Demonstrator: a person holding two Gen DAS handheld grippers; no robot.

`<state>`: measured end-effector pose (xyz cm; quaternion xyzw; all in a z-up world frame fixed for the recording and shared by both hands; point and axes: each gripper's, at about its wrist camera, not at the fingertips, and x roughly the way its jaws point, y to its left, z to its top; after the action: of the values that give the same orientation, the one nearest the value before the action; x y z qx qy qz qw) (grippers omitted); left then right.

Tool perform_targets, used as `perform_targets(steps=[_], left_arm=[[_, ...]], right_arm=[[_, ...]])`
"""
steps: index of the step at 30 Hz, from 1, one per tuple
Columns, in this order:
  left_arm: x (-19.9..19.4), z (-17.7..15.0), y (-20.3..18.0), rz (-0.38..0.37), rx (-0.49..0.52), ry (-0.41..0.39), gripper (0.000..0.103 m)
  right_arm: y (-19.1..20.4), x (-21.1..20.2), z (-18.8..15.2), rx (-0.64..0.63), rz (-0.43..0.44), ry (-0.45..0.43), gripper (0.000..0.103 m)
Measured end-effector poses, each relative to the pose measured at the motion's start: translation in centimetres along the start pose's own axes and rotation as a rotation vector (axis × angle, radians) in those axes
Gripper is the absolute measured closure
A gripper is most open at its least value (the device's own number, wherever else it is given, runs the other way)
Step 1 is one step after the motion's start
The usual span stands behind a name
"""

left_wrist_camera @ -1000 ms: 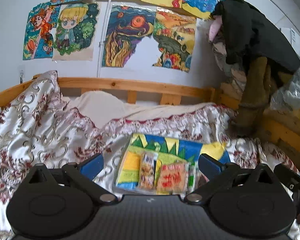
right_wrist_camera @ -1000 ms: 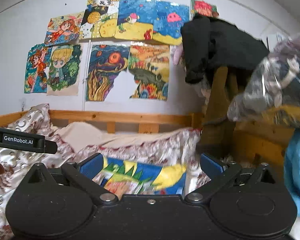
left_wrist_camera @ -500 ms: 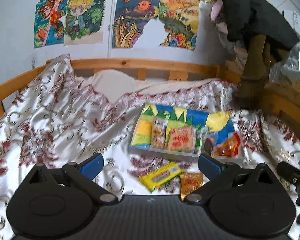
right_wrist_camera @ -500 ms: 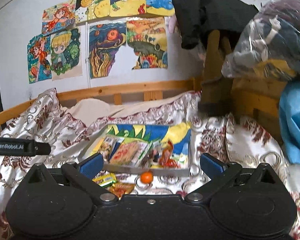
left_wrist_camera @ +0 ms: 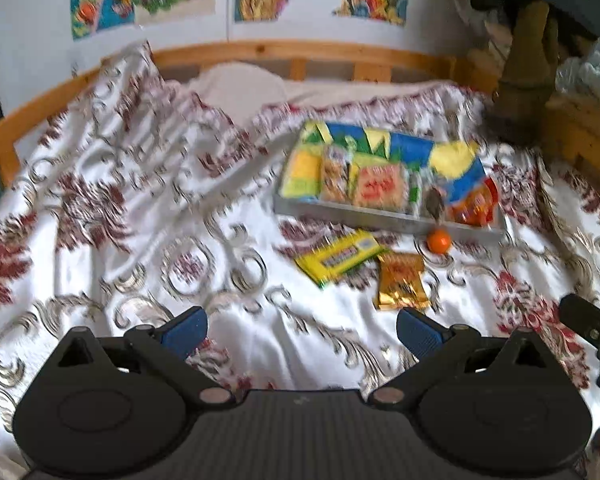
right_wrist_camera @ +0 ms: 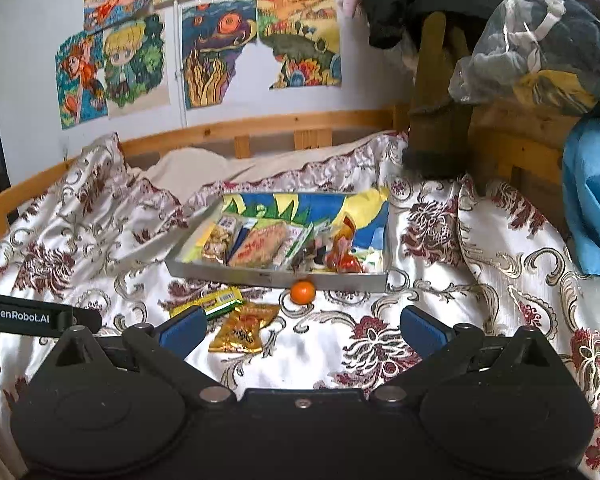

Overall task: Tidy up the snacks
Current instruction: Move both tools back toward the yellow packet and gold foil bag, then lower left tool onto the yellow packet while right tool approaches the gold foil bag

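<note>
Claws came first: my left gripper point(left_wrist_camera: 302, 330) hung spread wide and empty above the bedspread point(left_wrist_camera: 140, 240), and my right gripper point(right_wrist_camera: 300, 326) was likewise spread with nothing between its pads; neither touched a snack.

Taking the gray tray point(right_wrist_camera: 340, 280) as the landmark: just in front of its near wall lay three loose things on the cloth; the small orange fruit point(right_wrist_camera: 303, 291) sat almost against that wall; the gold packet point(right_wrist_camera: 246, 328) lay a little nearer to me and left of the fruit, close to my right claw's left finger; the yellow-and-green bar point(right_wrist_camera: 210, 301) lay left of the gold packet, slanted, its end close to or under the packet's corner; I could not tell which.

Inside the tray, several packets already stood in a row along the near side: a yellow one at the left end, a pale red biscuit pack point(left_wrist_camera: 380, 190) near the middle, a red-orange wrapper point(left_wrist_camera: 474, 204) at the right end; the colourful lining showed bare behind them.

I judged the job partly done; the row in the tray looked settled, and the three pieces in front of the tray remained to be lifted in, the gold packet being the handiest for my right claw.
</note>
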<state>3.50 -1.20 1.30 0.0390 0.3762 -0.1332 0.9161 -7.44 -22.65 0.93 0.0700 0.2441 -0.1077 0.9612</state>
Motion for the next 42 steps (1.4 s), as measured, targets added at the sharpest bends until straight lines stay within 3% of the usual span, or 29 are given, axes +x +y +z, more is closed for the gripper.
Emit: perform_targets(steps=[11,16,24,29,32,38,42], left_arm=[[3.0,0.5,0.3,-0.022,0.009,0.186,0.000],[4.8,1.1,0.2,-0.022,0.080,0.257,0.000],[8.7,2.2,-0.3,0.037,0.213,0.293,0.000],[11.0,2.9,0.3,-0.037,0.200,0.324,0.000],[12.0,3.3,0.8,-0.094,0.169,0.354,0.000],[13.9,4.5,0.7,-0.067,0.204,0.307,0.000],[16.0,5.2,0.4,-0.091,0.243,0.291,0.000]], right_arm=[[0.1,1.5,-0.3,-0.013,-0.015,0.080,0.001],[0.3,2.4,-0.5,-0.026,-0.001,0.123,0.001],[1.7,5.3,-0.5,-0.085,0.056,0.217,0.001],[3.1,7.6,-0.8,-0.161,0.091,0.253,0.001],[3.7,8.9,-0.8,-0.196,0.106,0.246,0.001],[4.1,11.4,-0.5,-0.218,0.121,0.195,0.001],[4.6,13.6,-1.0,-0.215,0.129,0.190,0.001]])
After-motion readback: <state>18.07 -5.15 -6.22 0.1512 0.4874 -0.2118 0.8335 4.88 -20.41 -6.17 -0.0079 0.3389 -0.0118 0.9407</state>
